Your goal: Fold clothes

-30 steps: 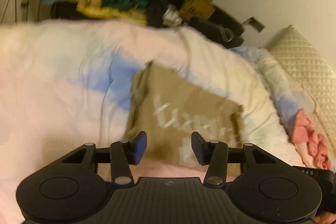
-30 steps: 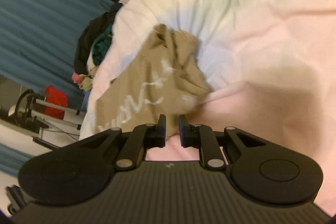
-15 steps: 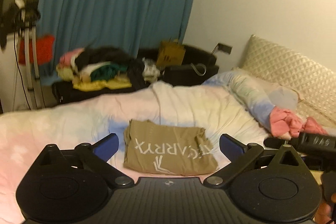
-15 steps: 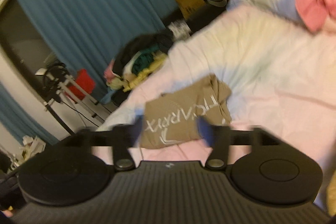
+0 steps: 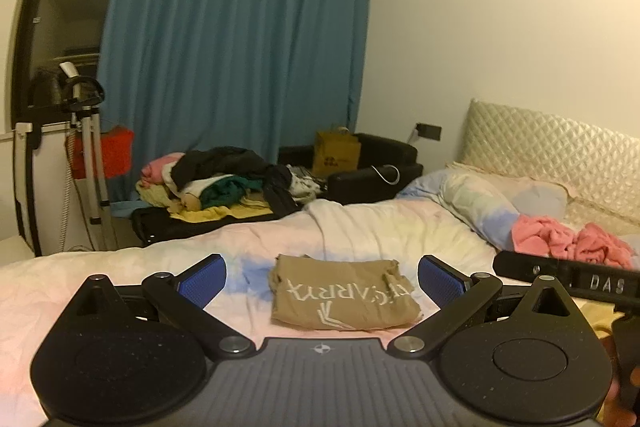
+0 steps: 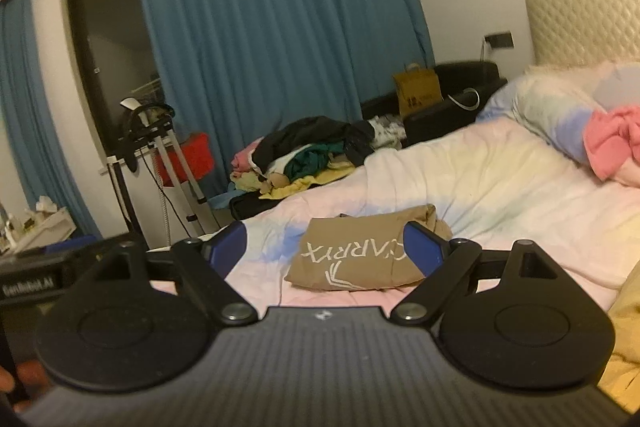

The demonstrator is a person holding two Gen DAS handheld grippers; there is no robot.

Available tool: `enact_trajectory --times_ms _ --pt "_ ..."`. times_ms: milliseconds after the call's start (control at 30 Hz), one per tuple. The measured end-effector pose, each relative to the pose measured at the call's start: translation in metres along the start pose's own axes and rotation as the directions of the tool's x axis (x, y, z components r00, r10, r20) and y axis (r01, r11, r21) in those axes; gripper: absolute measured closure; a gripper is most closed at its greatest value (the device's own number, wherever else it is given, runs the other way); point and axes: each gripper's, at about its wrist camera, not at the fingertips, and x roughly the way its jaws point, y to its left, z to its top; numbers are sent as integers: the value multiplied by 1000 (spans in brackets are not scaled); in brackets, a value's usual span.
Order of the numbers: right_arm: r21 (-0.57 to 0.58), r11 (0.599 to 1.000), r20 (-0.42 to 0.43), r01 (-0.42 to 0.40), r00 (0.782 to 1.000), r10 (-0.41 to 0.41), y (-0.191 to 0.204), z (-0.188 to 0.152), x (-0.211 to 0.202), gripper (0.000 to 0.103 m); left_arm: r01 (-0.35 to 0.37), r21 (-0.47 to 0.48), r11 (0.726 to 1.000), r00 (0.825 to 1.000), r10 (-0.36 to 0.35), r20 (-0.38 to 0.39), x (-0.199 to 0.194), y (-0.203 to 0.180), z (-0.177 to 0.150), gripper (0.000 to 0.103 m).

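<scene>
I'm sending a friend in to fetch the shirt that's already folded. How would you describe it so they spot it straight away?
Start at the bed with the pastel tie-dye cover. The shirt lies flat near the middle of it, folded into a neat rectangle, in front of the open left gripper and right gripper. It is the only tan piece, with white lettering on top, unlike the crumpled pink cloth by the pillow.

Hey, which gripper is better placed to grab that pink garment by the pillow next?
Right, probably. The pink garment lies at the right of the bed, on the right gripper's side. The left gripper is also open, but the folded tan shirt is ahead of it.
</scene>
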Motion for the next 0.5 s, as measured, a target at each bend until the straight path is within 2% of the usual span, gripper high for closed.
enact_trajectory --times_ms 233,500 --pt "-55 998 39 16 999 -14 13 -37 10 16 -56 -26 998 998 56 5 -5 19 -32 0" --pt "-83 996 5 18 1000 -17 17 -65 35 16 -99 -42 994 994 97 -47 20 38 -59 0"
